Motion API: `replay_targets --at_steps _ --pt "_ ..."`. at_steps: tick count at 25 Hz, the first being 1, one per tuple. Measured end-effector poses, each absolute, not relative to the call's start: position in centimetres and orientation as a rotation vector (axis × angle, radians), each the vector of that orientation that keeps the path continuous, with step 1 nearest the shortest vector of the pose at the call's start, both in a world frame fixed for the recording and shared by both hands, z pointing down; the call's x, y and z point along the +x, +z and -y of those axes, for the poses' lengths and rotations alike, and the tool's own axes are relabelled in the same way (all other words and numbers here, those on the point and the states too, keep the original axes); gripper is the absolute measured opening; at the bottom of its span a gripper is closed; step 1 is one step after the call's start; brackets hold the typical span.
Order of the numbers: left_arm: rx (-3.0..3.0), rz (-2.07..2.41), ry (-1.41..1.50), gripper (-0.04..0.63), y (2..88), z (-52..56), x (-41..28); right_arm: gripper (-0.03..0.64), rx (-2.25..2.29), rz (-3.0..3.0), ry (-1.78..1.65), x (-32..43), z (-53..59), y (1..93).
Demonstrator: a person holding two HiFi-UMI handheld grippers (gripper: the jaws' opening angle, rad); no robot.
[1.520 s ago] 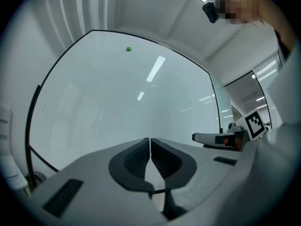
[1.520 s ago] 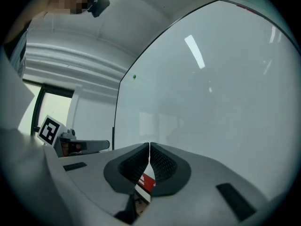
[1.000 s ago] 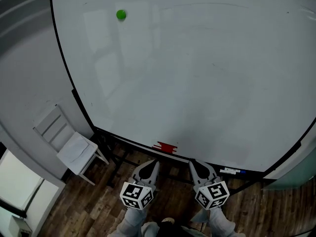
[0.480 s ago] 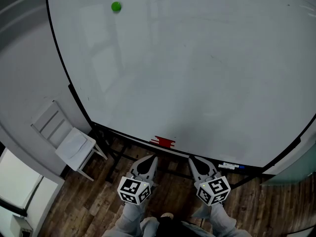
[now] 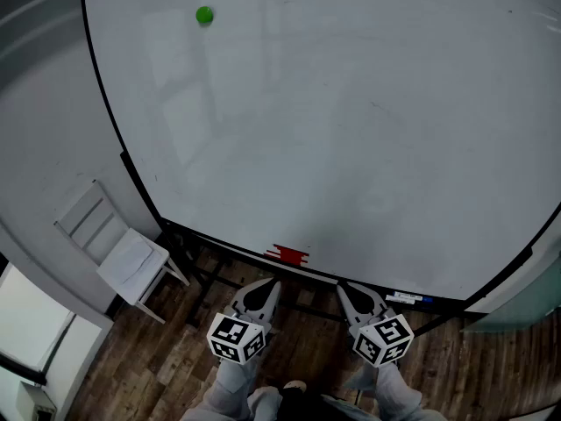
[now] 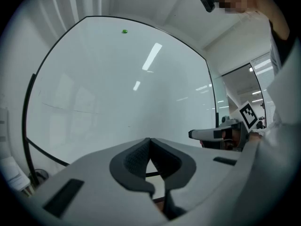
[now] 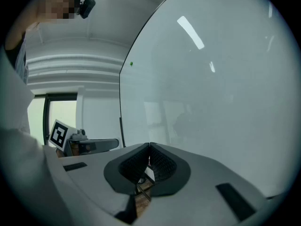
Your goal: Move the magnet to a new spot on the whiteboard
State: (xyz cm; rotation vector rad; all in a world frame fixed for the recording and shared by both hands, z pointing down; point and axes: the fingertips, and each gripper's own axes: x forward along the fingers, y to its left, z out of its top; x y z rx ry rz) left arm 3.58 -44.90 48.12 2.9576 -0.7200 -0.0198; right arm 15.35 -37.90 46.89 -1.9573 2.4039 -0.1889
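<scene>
Both empty: left tongs (image 6: 149, 140), right tongs (image 7: 149, 146) pressed together | green magnet (image 5: 204, 15) likely light, rigid; we pinch its rim.

magnet (image 5: 204, 15) upper left on whiteboard (image 5: 351, 130) | chair (image 5: 118, 253) left of whiteboard | left gripper (image 5: 267, 286), right gripper (image 5: 346, 289) below whiteboard

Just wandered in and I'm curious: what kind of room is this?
Probably an office or meeting room: a big whiteboard on a stand, a white chair against the wall, and a wood floor.
</scene>
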Motion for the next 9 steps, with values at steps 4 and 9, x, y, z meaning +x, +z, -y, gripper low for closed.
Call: replay_targets --at_steps 4,9 --pt "2.949 0.737 0.009 0.009 48.45 45.13 3.4 0.028 -1.963 -2.437 -0.174 15.29 37.71 47.14" --pt "2.936 0.737 0.001 0.009 48.54 45.28 3.33 0.028 -1.953 -2.456 -0.174 15.42 37.57 47.34"
